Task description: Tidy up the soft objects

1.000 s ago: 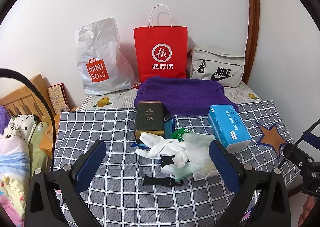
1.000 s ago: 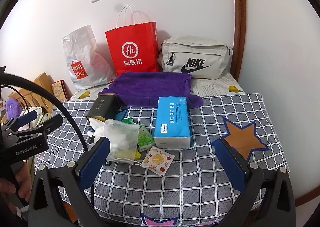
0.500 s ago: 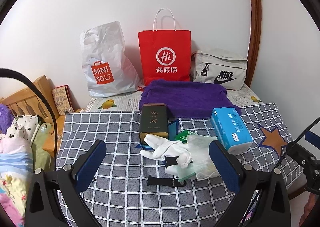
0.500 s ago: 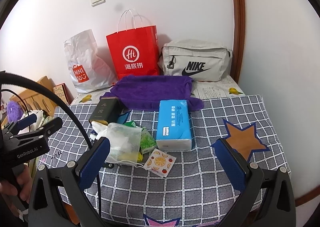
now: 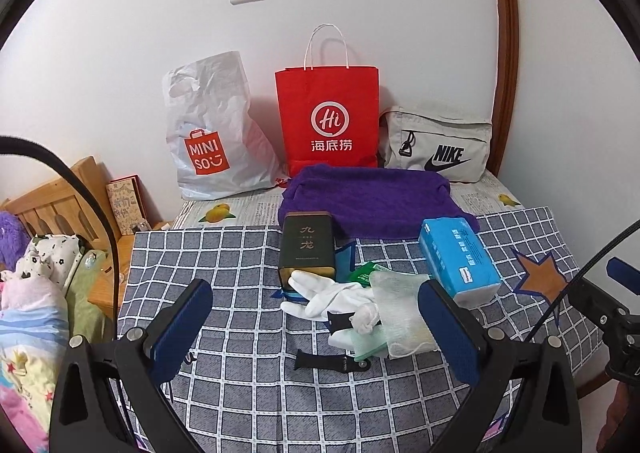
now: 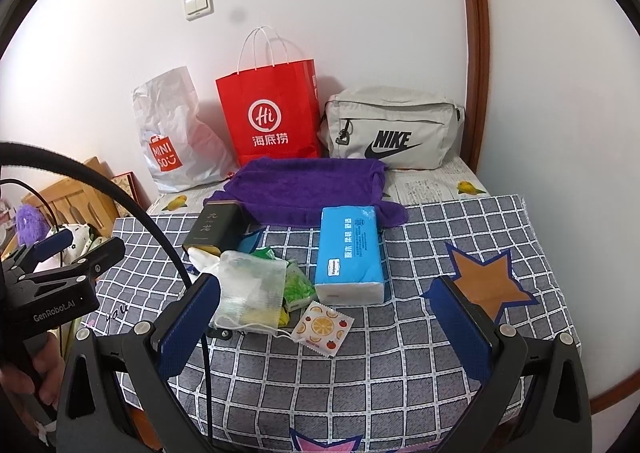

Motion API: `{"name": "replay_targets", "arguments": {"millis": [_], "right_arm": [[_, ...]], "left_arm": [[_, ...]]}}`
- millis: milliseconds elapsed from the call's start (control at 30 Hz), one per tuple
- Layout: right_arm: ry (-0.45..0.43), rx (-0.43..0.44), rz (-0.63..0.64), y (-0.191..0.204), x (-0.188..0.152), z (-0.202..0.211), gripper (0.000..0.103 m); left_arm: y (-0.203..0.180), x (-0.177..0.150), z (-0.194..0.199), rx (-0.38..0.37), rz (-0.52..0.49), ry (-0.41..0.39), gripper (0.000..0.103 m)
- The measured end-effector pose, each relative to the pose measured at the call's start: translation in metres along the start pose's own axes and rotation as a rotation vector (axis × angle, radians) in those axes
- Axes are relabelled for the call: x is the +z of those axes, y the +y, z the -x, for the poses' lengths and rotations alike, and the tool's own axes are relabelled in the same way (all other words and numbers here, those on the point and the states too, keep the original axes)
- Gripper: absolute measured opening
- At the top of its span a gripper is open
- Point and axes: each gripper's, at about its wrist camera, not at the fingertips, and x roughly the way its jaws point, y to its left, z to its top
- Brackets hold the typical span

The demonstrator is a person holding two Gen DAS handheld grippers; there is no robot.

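I held both grippers above the near edge of the checked tablecloth (image 5: 224,253), my left gripper (image 5: 316,317) and right gripper (image 6: 334,313) each spread wide with nothing between their blue pads. The soft things lay in a heap mid-table: a white glove (image 5: 332,295) against the dark tin (image 5: 307,245), a mesh pouch (image 6: 252,291) beside the blue tissue pack (image 6: 349,253), the purple towel (image 6: 308,187) behind.
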Motion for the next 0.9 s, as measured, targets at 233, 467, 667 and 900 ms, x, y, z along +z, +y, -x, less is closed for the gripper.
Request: {"name": "replay_targets", "arguments": {"millis": [233, 467, 667, 900], "right_arm": [[0.005, 0.008, -0.004, 0.0001, 0.0003, 0.0008, 0.103], [0.004, 0.012, -0.002, 0.0016, 0.0004, 0.0009, 0.103], [0.008, 0.010, 0.004, 0.0025, 0.0004, -0.0002, 0.103], [0.005, 0.012, 0.014, 0.0057, 0.0000, 0.0013, 0.103]], "left_arm": [[0.0004, 0.0010, 0.0010, -0.001, 0.000, -0.002, 0.103], [0.0006, 0.0019, 0.0024, -0.002, 0.000, -0.005, 0.103], [-0.0004, 0.0029, 0.0031, 0.000, -0.003, -0.006, 0.103], [0.0007, 0.0030, 0.0035, -0.001, -0.003, -0.007, 0.103]]}}
